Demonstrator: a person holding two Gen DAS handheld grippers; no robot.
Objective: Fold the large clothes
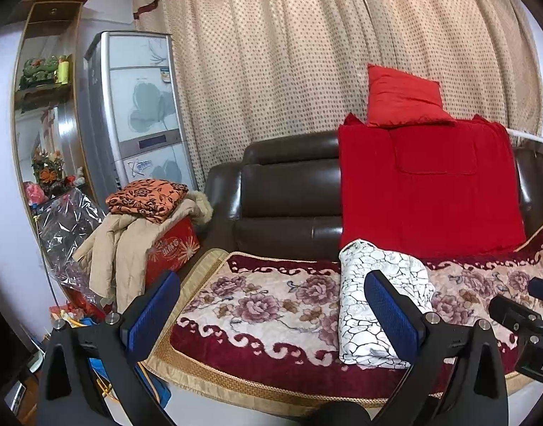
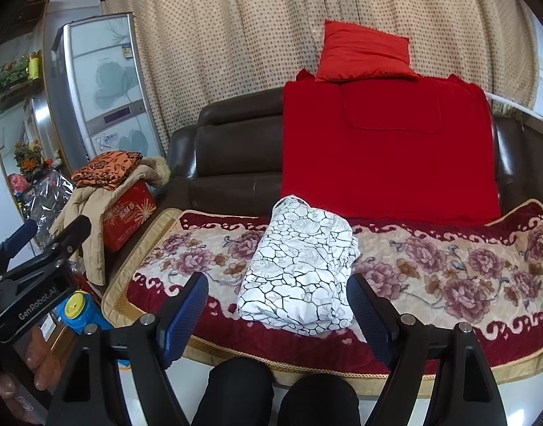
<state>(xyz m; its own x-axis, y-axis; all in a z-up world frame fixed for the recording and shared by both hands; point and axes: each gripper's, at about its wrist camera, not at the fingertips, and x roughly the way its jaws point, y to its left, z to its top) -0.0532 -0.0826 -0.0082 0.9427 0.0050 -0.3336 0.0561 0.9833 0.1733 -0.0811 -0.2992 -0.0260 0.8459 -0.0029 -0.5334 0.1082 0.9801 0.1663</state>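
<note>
On the sofa's flowered seat cover (image 2: 449,266) lies the white garment with the black crackle print (image 2: 299,269), already gathered into a compact, thick rectangular bundle with its long side running from the front edge of the seat toward the backrest. Its edges look roughly squared, though the top layer bulges and one far corner sits a little loose, so the folding appears finished or nearly so; what may remain is a final tidying or moving it to a pile. The cloth looks soft and padded, likely to slump if lifted by one end.

Neither tool touches it. The right hand-held gripper (image 2: 278,316) hovers just in front of the bundle with its blue-padded fingers spread wide and nothing between them. The left hand-held gripper (image 1: 271,312) is likewise wide apart and empty, held to the left of the bundle over the seat cover.

Behind the bundle a red blanket (image 2: 388,149) drapes over the brown leather sofa (image 2: 235,163), with a red cushion (image 2: 363,53) on top. To the left, beside the sofa arm, an orange patterned folded cloth (image 2: 108,168) and a beige jacket (image 2: 90,220) rest on a red box (image 2: 129,213). Dotted curtains (image 2: 271,35) hang behind.
</note>
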